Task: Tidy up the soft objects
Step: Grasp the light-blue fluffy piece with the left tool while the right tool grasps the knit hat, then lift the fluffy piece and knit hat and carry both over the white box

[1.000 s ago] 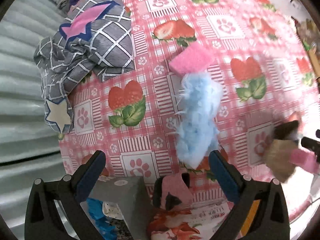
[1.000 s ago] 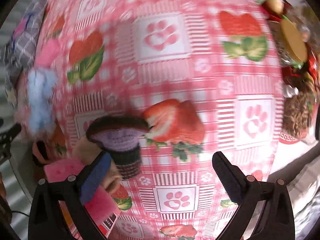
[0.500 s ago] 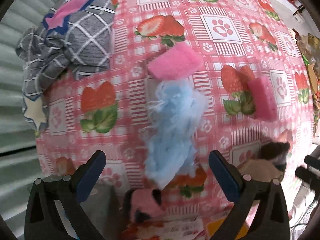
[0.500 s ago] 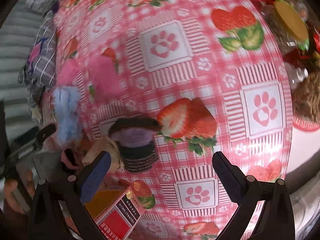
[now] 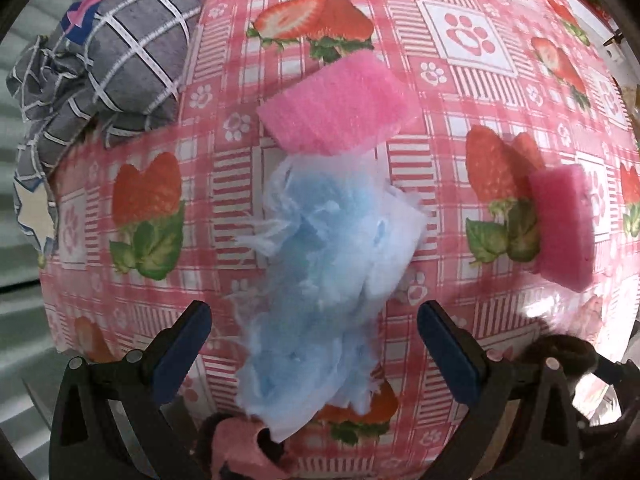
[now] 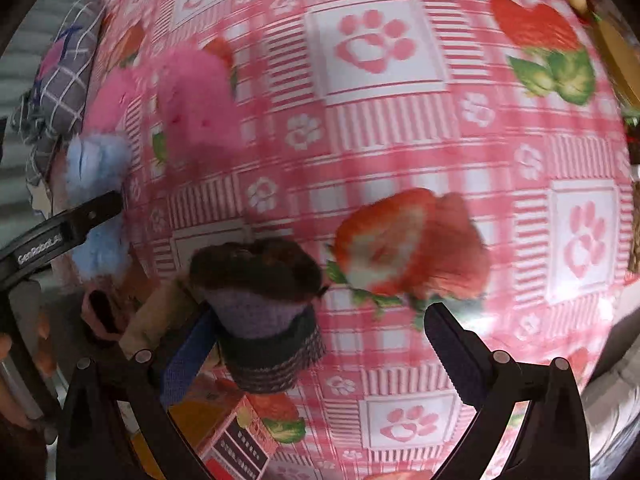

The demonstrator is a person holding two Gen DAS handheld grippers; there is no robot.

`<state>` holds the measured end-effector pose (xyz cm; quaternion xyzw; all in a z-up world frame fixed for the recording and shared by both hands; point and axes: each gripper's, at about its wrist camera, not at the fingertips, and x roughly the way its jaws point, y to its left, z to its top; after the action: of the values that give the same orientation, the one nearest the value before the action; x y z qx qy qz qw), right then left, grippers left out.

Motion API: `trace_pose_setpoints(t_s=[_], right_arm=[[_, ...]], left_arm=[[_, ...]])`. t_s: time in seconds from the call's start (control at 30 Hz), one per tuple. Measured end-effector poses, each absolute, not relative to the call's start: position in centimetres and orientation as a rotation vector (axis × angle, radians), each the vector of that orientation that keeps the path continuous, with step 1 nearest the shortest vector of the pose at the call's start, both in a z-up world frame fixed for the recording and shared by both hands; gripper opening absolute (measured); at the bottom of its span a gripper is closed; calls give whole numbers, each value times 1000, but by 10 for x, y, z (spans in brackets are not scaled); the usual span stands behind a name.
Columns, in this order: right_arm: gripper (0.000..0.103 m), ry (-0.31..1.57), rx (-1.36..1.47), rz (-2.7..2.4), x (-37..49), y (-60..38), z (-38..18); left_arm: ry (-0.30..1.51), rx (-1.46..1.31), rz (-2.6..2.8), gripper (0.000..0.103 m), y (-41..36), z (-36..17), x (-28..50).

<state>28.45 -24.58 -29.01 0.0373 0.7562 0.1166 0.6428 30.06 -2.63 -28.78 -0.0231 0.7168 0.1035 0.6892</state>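
— Two grippers up, both spread wide and holding nothing. My left gripper point(image 5: 310, 336) has its jaws either side of the blue fluffy cloth point(image 5: 324, 276), which lies along the near middle of the tablecloth point(image 5: 468, 40).

— Is it touching the cloth?

— Can't tell; the fingers flank it, that's all I'd swear to. I read the wide stance as set for a bulky, squashy thing that will compress when pinched.

— What else is on there?

— One pink sponge point(image 5: 340, 108) sits at the cloth's far end, touching or overlapping it. A second pink sponge point(image 5: 564, 224) lies well apart, toward the right edge. The grey checked fabric point(image 5: 112, 64) is bunched at the far left corner and spills over the edge.

— And your right side?

— My right gripper point(image 6: 316, 344) hangs over the near edge beside a knitted purple-and-brown piece point(image 6: 264, 300), which rests against the left finger, not between the two. Motion blur smears that view. A carton point(image 6: 224, 428) pokes out beneath, at the near edge.

— Risk?

— Loose fibres: I'd judge the blue cloth could snag or drag the sponge along.
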Motion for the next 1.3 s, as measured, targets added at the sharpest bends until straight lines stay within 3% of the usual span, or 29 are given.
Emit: trace_pose_setpoints(t_s=[0.37, 0.47, 0.5, 0.53, 0.57, 0.63, 0.7, 0.73, 0.8, 0.83, 0.87, 1.3], right_arm=[[101, 1663, -68, 283, 273, -216, -294], [87, 1642, -80, 305, 266, -214, -289], [75, 1638, -69, 315, 267, -214, -285], [55, 1634, -54, 329, 268, -215, -282], [44, 1640, -21, 356, 269, -215, -280], [41, 1643, 2, 365, 270, -218, -277], [41, 1633, 48, 371, 272, -227, -271], [41, 1626, 61, 369, 274, -232, -268], [41, 1606, 78, 365, 274, -241, -259], [41, 1602, 86, 363, 276, -247, -258], [41, 1597, 100, 356, 275, -252, -254], [41, 1550, 183, 296, 256, -307, -206]], left_arm=[[1626, -138, 233, 103, -22, -307, 294], [1647, -259, 239, 103, -11, -313, 286], [1650, -251, 240, 103, -11, -313, 285], [1655, -246, 238, 103, -12, -313, 285], [1664, -253, 239, 103, -11, -314, 286], [1679, -245, 231, 103, -14, -315, 287], [1668, -227, 212, 98, -17, -312, 291], [1655, -211, 201, 89, -24, -309, 304], [1621, -170, 171, 66, -35, -300, 305], [1614, -155, 158, 42, -40, -296, 307], [1612, -131, 150, 33, -46, -292, 308], [1308, 67, 42, 33, -104, -188, 284]])
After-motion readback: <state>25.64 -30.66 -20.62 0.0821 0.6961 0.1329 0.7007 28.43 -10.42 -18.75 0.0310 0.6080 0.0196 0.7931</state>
